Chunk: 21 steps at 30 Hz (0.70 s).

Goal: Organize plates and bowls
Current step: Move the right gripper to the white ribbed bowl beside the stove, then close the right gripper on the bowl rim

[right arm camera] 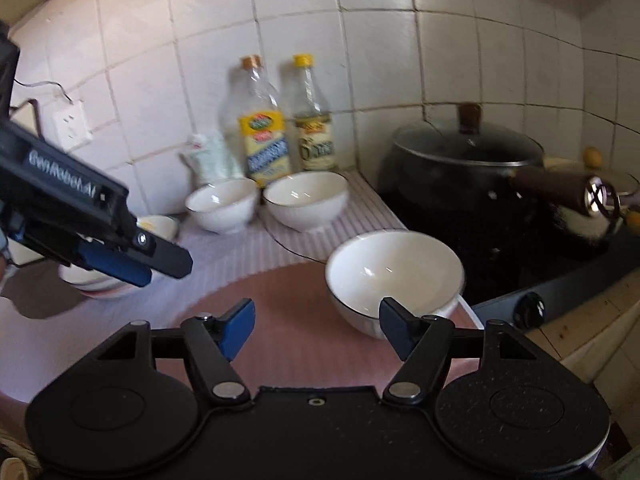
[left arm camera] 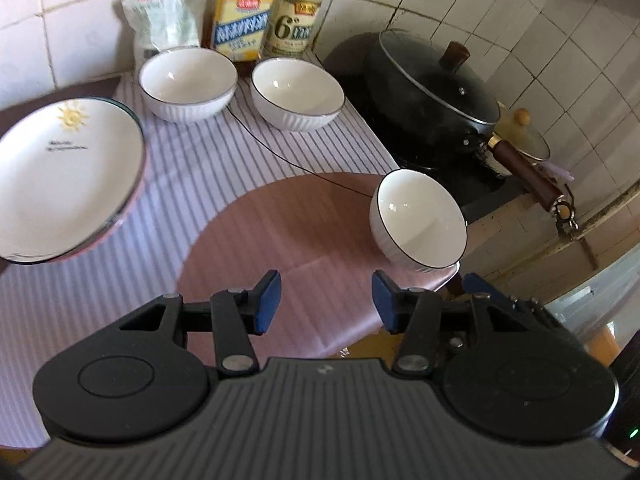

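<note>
Three white ribbed bowls stand on the striped cloth: two at the back by the bottles (left arm camera: 188, 82) (left arm camera: 298, 92), one near the cloth's right edge (left arm camera: 418, 220). The near bowl (right arm camera: 394, 276) sits just beyond my right gripper (right arm camera: 316, 328), which is open and empty. A stack of plates, the top one white with a sun picture (left arm camera: 68, 180), lies at the left. My left gripper (left arm camera: 326, 300) is open and empty above the pink round area. It also shows from the side in the right wrist view (right arm camera: 132, 260), above the plate stack (right arm camera: 96, 284).
Two bottles (left arm camera: 244, 12) (left arm camera: 298, 4) and a white bag (left arm camera: 162, 12) stand against the tiled wall. A black lidded pan (left arm camera: 434, 92) with a brown handle sits on the dark stove at the right. A thin black wire (left arm camera: 280, 152) crosses the cloth.
</note>
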Available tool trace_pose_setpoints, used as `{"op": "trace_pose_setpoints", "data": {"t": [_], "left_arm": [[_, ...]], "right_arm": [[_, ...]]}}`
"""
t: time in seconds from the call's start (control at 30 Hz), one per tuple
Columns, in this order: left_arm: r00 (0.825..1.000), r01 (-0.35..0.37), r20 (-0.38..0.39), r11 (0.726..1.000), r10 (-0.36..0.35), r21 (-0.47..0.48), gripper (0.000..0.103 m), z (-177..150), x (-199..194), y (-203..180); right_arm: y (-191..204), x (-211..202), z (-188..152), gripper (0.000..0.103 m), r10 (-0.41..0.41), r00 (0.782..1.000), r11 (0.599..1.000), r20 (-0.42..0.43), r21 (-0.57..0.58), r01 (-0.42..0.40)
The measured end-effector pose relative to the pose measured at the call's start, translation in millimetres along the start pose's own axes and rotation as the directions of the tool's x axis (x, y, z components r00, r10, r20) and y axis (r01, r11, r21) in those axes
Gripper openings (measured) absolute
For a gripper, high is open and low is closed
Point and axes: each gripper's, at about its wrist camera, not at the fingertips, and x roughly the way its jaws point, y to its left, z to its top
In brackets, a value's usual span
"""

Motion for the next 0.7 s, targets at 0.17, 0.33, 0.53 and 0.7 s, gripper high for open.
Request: {"op": "trace_pose_setpoints", "data": {"t": [0.17, 0.33, 0.53, 0.7], "left_arm": [[1.0, 0.027, -0.012, 1.0, -0.027, 0.002, 0.051, 4.6, 29.5, -11.0], [0.998, 0.065, -0.022, 0.998, -0.065, -0.004, 0.051, 9.4, 57.3, -24.7], [0.992, 0.124, -0.034, 0.992, -0.125, -0.017, 0.058, 21.8, 90.9, -38.2], [0.997, 0.074, -0.014, 0.997, -0.073, 0.014, 0.057, 30.3, 105.1, -47.4]], "right_arm": [[-11.7, 15.8, -16.9, 0.085, -0.039, 0.999, 0.999, -0.03, -0.022, 0.039], [-27.8, 32.8, -28.7, 0.088, -0.068, 0.997, 0.998, -0.044, -0.017, 0.067], [-37.7, 55.1, -34.3, 0.089, -0.083, 0.996, 0.996, -0.029, -0.039, 0.082], [-42.6, 74.3, -36.4, 0.091, -0.073, 0.997, 0.997, -0.023, -0.032, 0.073]]}}
